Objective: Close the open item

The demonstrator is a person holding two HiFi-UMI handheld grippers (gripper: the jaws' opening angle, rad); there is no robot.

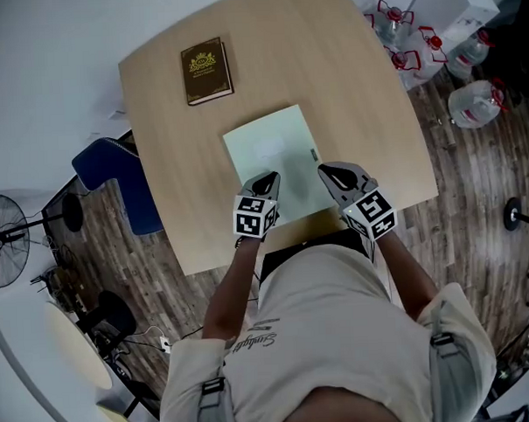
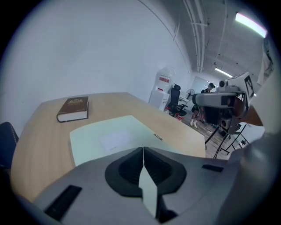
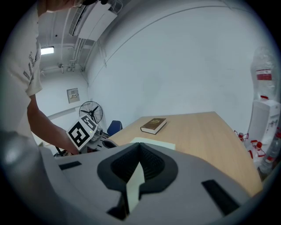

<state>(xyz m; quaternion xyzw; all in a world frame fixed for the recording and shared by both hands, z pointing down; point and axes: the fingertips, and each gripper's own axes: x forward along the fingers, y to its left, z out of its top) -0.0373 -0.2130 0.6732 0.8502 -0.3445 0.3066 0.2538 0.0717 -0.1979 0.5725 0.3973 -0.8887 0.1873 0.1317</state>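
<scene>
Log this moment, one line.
left gripper: shut on green sheet | right gripper: shut on green sheet | brown book: closed, untouched

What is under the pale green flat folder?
Only the light wooden table shows around the pale green flat folder; anything beneath or inside it is covered.

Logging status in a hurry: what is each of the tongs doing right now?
Left tongs: closed, nothing visibly gripped.
Right tongs: closed, nothing visibly gripped.
</scene>
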